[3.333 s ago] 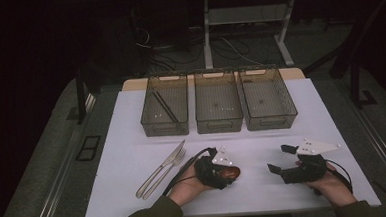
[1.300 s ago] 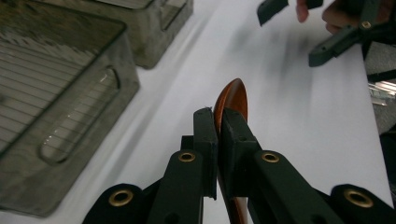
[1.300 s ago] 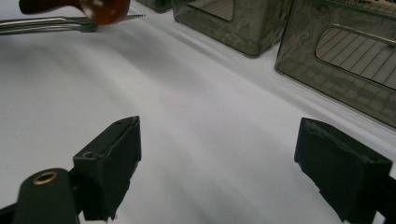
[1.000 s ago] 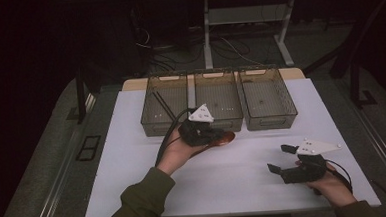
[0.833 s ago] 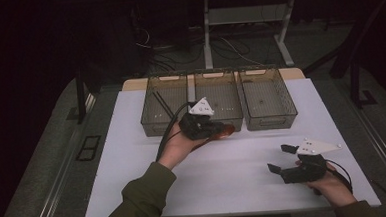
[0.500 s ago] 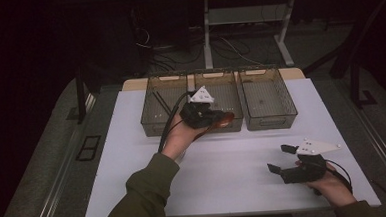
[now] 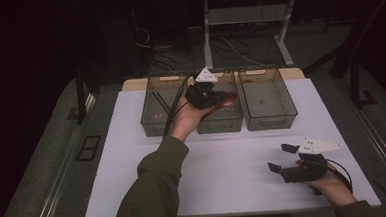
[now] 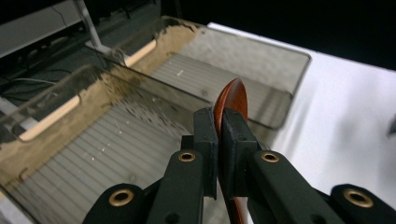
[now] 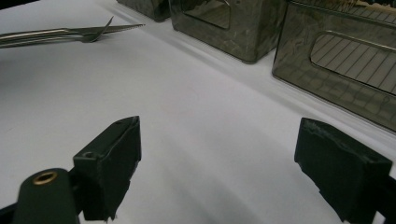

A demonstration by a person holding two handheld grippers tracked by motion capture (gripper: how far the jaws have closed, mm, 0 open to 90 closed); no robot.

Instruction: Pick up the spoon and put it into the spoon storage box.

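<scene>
Left gripper [image 8: 218,140] clamps brown spoon [image 8: 232,100] above middle bin [image 8: 116,154].

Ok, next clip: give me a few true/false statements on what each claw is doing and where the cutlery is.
1. The left claw is shut on a reddish-brown wooden spoon. True.
2. The spoon is held over the middle one of three smoky transparent plastic bins. True.
3. The right claw grips a fork. False: its jaws stand open with nothing between them, low over the white tabletop.
4. The silver metal cutlery lies inside a bin. False: it lies on the tabletop.
5. The rightmost bin is full of spoons. False: it looks empty.
</scene>
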